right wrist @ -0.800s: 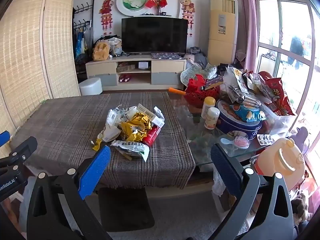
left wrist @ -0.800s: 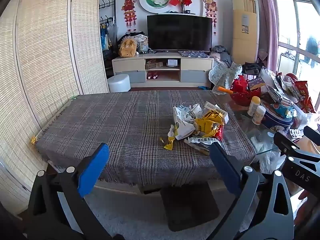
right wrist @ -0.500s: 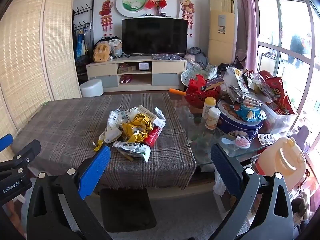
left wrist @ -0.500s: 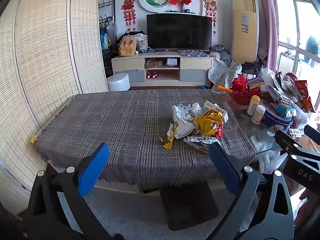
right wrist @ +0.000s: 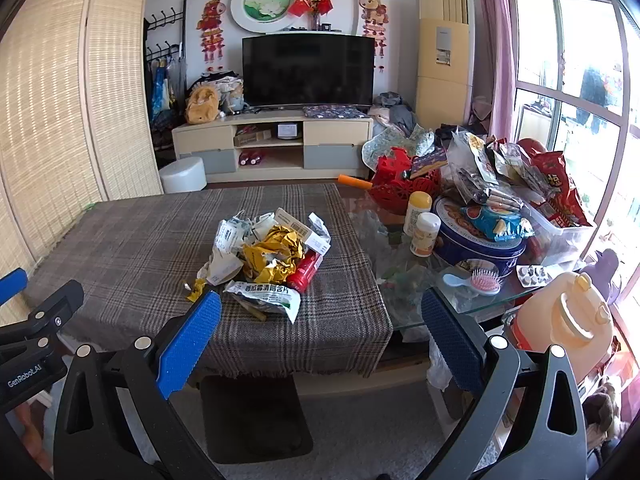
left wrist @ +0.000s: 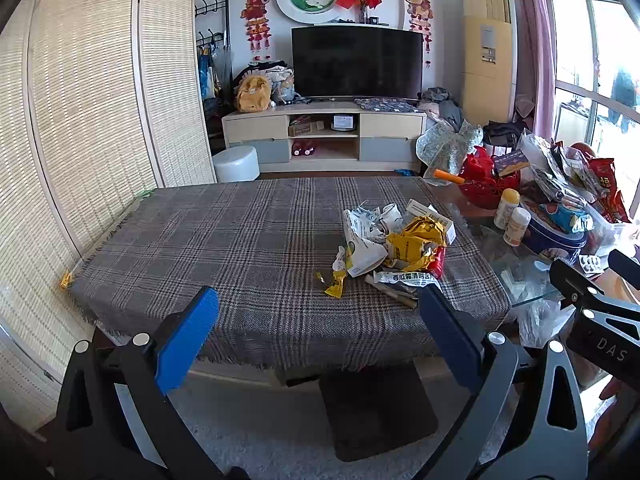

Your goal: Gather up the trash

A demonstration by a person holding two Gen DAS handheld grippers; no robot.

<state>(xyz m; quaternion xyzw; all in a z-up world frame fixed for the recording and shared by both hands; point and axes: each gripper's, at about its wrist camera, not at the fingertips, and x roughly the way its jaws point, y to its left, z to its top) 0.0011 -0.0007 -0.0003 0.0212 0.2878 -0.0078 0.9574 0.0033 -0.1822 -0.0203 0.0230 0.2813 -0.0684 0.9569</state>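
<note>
A long table (left wrist: 532,280) fills the middle of the room, its left part draped in a grey plaid tablecloth (left wrist: 240,240) and its right part bare glass. On the glass end stand a heap of snack bags (right wrist: 512,176), a round blue biscuit tin (right wrist: 476,240), a red basket (right wrist: 400,188), two small white bottles with yellow labels (right wrist: 424,234) and a pink hairbrush (right wrist: 484,282). The trash pile (right wrist: 272,256) lies on the cloth near its right edge: crumpled yellow foil, torn white cartons, a red wrapper and a white printed sachet at the front. A small yellow candy wrapper (left wrist: 335,282) lies on the cloth just left of the pile. The left gripper (left wrist: 318,336) and the right gripper (right wrist: 320,336) hang short of the table's near edge, both tilted downward, blue-padded jaws spread wide with nothing between them.
</note>
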